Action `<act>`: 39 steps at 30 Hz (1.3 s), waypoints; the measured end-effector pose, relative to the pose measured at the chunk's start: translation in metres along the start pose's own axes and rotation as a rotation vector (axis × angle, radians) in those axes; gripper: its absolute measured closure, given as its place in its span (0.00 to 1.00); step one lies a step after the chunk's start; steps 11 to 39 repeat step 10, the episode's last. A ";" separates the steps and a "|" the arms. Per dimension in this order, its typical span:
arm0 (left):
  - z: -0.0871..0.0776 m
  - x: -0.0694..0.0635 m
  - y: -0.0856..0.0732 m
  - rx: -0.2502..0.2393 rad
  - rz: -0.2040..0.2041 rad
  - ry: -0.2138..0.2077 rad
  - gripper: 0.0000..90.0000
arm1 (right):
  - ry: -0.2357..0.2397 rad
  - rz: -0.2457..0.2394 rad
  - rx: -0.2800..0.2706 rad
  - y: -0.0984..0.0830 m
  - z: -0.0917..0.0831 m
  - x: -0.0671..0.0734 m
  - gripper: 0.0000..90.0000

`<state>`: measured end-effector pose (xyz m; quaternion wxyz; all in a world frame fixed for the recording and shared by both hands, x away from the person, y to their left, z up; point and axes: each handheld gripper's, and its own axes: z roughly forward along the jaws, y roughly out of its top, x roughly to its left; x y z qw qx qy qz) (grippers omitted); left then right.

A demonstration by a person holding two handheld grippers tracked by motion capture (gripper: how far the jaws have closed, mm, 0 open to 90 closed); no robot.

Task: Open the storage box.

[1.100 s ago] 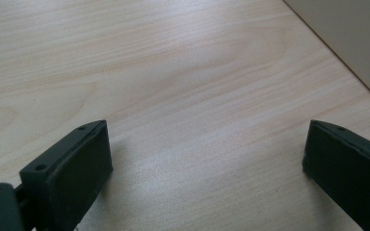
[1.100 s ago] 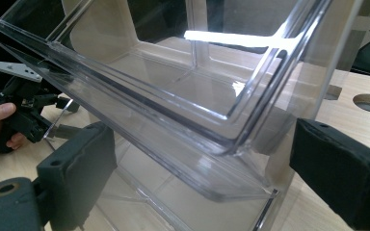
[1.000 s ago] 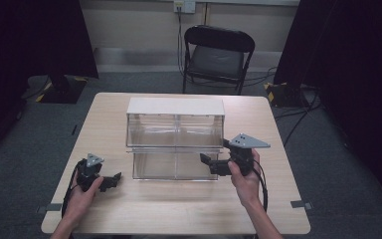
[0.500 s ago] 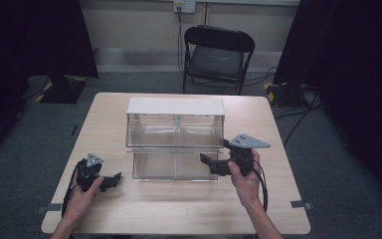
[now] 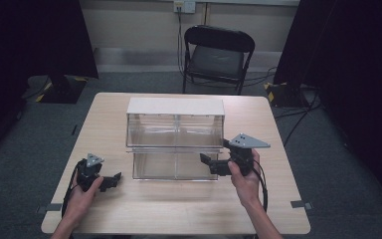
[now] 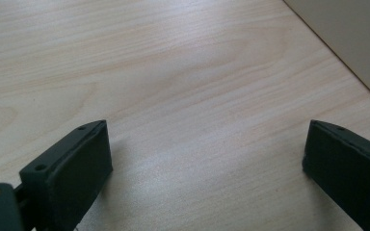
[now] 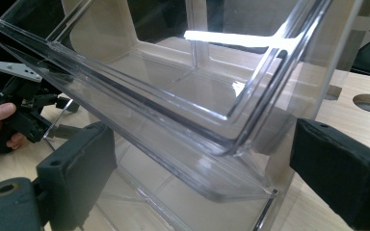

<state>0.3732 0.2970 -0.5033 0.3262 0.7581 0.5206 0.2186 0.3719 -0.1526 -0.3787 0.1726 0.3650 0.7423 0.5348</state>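
The table [image 5: 179,204] is finished in pale, light-brown wood grain. The two-tier bin [image 5: 175,144] is made of clear, colourless plastic and is topped with a white panel. Both the left tongs [image 5: 110,181] and the right tongs [image 5: 210,164] are coloured black, each capped by a grey plate.

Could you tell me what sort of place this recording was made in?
Probably a lab or studio set up for recording. A lone wooden table stands on grey carpet between dark curtains, with a folding chair and loose cables behind. A clear bin sits on the table.
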 end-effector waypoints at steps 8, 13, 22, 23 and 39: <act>0.000 0.000 0.000 0.000 0.000 -0.001 0.03 | 0.002 -0.001 -0.001 0.000 0.000 0.000 0.09; 0.000 0.000 0.000 0.000 0.000 -0.001 0.03 | 0.003 0.000 0.000 0.000 0.000 0.000 0.09; 0.000 0.000 0.000 0.000 0.000 -0.001 0.03 | 0.003 0.000 0.000 0.000 0.000 0.000 0.09; 0.000 0.000 0.000 0.000 0.000 -0.001 0.03 | 0.003 0.000 0.000 0.000 0.000 0.000 0.09; 0.000 0.000 0.000 0.000 0.000 -0.001 0.03 | 0.003 0.000 0.000 0.000 0.000 0.000 0.09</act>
